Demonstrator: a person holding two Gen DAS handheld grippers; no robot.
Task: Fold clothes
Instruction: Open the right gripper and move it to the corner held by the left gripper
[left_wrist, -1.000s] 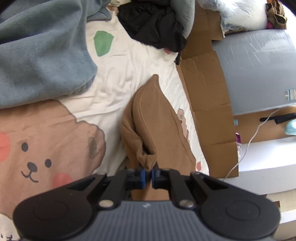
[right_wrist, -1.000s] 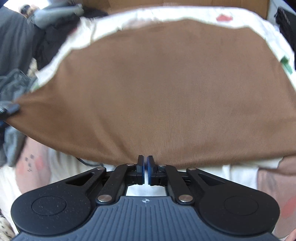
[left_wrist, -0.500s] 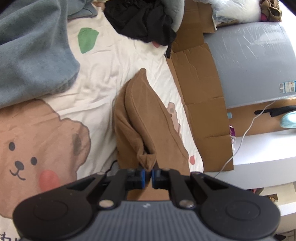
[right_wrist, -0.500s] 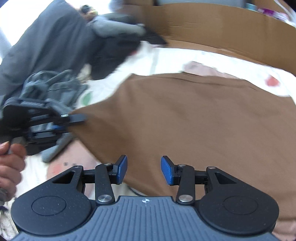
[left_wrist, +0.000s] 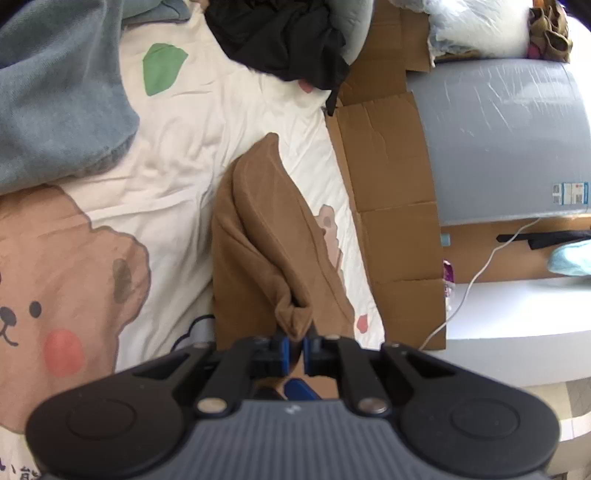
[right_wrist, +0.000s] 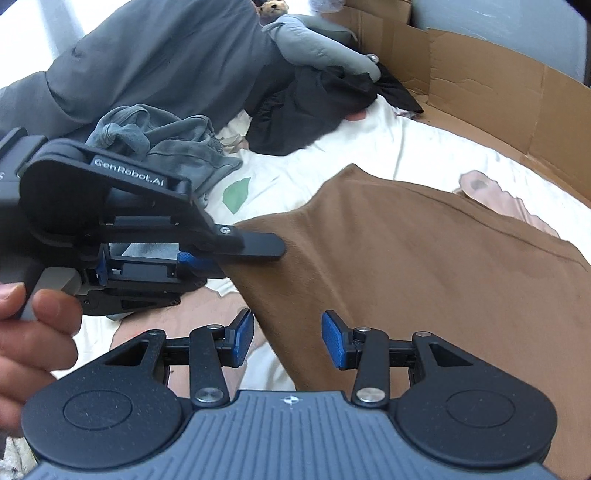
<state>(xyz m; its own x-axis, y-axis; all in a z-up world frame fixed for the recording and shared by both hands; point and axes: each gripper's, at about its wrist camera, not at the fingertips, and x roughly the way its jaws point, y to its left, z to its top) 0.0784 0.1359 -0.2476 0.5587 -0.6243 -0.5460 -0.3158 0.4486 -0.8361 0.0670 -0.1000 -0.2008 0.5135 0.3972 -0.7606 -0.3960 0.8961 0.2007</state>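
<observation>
The brown garment lies on the bed, its long axis running away from the left hand-held gripper, which pinches its bunched near corner. The right hand-held gripper has just been opening and now stands half-wide and empty above the near edge, nearer the free cloth. No container holds clothes

Bedsheet: white, bear print, spread under the claw.
Cardboard: flattened, along the sheet's edge, right of the claw.
White cable: far right, trailing over a pale ledge.
Plush toy: possibly a bear, far ahead.
</observation>
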